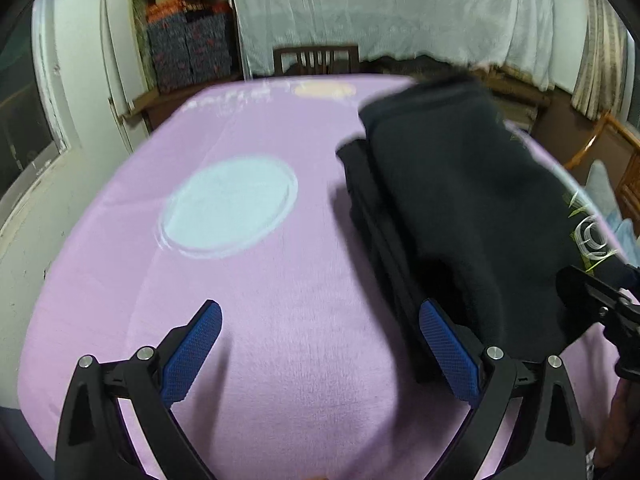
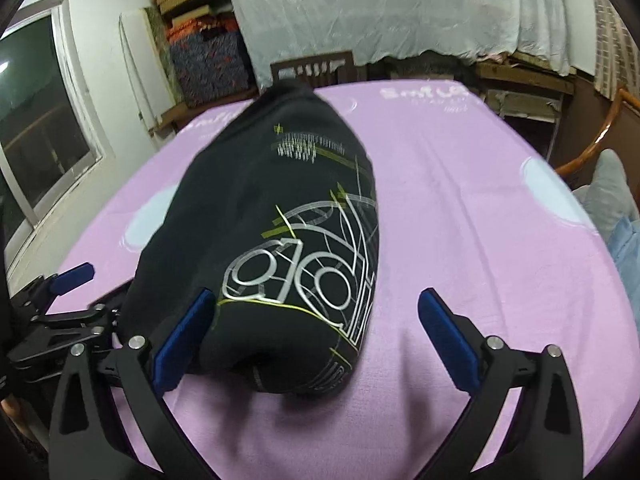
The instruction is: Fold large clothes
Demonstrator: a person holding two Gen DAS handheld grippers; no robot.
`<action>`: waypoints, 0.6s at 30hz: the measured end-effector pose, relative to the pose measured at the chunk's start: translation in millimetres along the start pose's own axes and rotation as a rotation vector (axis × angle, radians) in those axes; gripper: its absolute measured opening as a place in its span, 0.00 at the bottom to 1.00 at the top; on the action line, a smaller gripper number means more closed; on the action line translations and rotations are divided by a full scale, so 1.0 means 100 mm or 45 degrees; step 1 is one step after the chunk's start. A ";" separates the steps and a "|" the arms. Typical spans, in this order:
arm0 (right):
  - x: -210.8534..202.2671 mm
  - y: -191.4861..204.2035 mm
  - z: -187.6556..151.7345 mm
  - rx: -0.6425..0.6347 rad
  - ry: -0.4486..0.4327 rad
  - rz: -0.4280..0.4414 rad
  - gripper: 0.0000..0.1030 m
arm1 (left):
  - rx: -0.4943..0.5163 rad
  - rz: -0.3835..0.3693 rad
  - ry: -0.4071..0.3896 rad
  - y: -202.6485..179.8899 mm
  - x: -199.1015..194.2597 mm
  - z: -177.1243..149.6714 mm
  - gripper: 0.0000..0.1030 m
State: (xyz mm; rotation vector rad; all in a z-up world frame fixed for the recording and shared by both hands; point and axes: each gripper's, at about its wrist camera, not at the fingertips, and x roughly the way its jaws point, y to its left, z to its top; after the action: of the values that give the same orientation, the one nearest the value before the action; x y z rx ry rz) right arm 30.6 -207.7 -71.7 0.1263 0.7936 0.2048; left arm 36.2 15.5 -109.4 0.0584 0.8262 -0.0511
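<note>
A black garment (image 2: 264,224) with a silver and yellow print lies folded into a long bundle on the pink table cover (image 2: 460,220). In the left wrist view the same black garment (image 1: 460,200) fills the right side, its stacked folded edges facing left. My left gripper (image 1: 320,352) is open, its right finger beside the garment's near left edge, nothing between the pads. My right gripper (image 2: 316,336) is open over the garment's near end, holding nothing. The left gripper (image 2: 72,304) also shows at the left edge of the right wrist view.
A pale blue circle (image 1: 228,206) is printed on the cover left of the garment. A wooden chair (image 2: 314,70) stands behind the far table edge. Stacked boxes (image 1: 188,48), a white curtain (image 1: 392,8) and a window (image 2: 36,120) lie beyond. Another chair (image 2: 592,148) is at the right.
</note>
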 end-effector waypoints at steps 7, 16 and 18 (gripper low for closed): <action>0.43 -0.08 -0.14 0.085 0.163 0.142 0.95 | -0.025 0.006 0.011 0.08 0.03 -0.02 0.96; 0.15 -0.07 -0.10 0.039 0.073 0.110 0.95 | -0.105 -0.014 -0.063 0.32 -0.29 0.02 0.96; 0.03 -0.09 -0.09 0.047 0.053 0.103 0.95 | -0.107 -0.021 -0.097 0.31 -0.41 0.06 0.96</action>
State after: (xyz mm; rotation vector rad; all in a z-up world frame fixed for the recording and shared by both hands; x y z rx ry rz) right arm 27.7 -214.9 -81.7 0.1900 0.8344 0.2696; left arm 15.0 47.0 -74.3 -0.0297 0.7521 -0.0339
